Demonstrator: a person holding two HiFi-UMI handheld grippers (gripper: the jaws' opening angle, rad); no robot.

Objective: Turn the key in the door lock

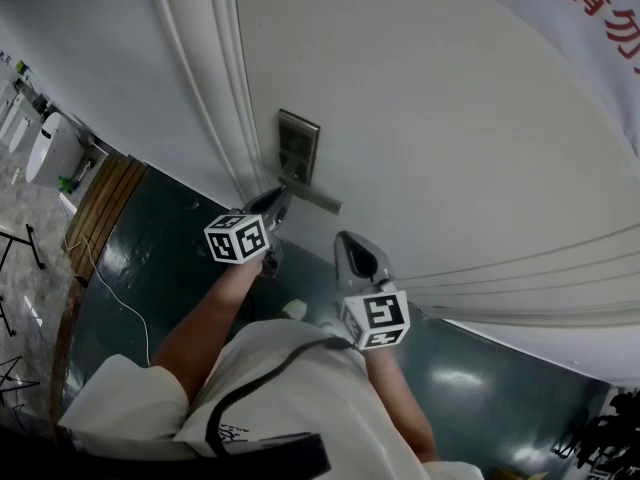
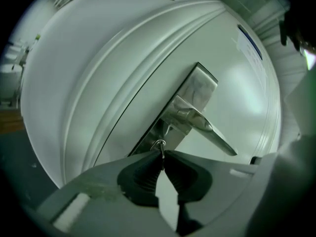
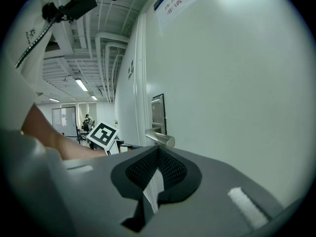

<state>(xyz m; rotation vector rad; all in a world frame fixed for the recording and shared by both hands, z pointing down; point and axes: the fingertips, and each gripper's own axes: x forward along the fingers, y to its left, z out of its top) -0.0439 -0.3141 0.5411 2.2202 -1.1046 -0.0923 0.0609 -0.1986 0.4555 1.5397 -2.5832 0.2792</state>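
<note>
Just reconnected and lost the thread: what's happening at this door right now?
A person with a handheld gripper in each hand is working at the white door. The left gripper is closed on the key, which sits in the lock on the metal plate, just below the lever handle. The right gripper is shut and empty, held close to the lever's free end.

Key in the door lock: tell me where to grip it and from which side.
Grip the key by its head, the flat part standing out of the lock plate beside the lever handle. Come straight at the door, one pad on each flat face, as the left gripper does.
</note>
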